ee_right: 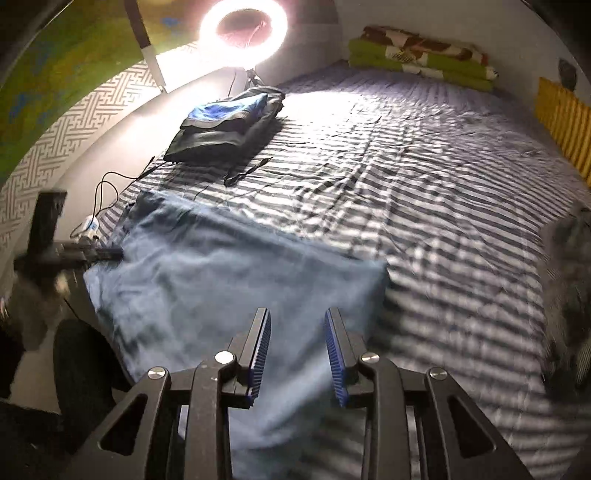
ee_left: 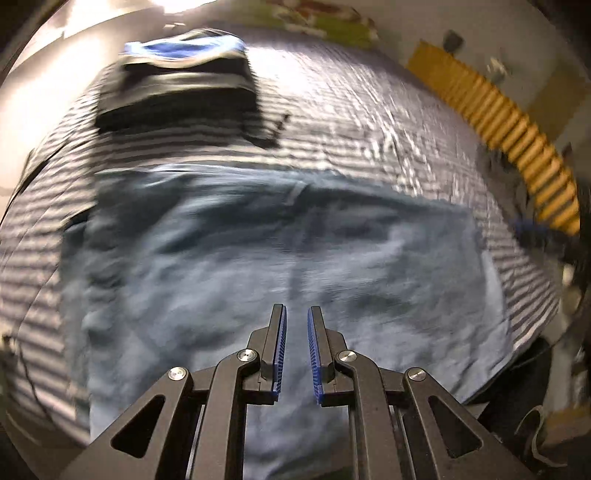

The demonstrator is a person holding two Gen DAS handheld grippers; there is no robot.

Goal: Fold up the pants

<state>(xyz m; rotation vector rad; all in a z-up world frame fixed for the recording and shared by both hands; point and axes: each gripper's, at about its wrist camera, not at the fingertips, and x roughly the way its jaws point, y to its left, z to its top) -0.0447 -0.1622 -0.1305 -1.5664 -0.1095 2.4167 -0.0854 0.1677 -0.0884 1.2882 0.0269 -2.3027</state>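
Blue pants (ee_right: 229,280) — spread flat at the striped bed's (ee_right: 424,177) near left edge. Left gripper (ee_left: 296,314) — jaws nearly together, nothing between. Right gripper (ee_right: 297,315) — jaws apart, empty, above the pants.

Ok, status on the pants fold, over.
Left tool nearly shut, right tool open, both empty. Blue pants flat on striped bedsheet. Folded clothes stack clear behind.

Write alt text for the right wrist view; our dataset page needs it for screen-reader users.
Light blue pants lie flat on a striped bedsheet, with the right tool above them, its jaws apart and empty. Farther back sit a dark folded stack of clothes and a glowing ring light.
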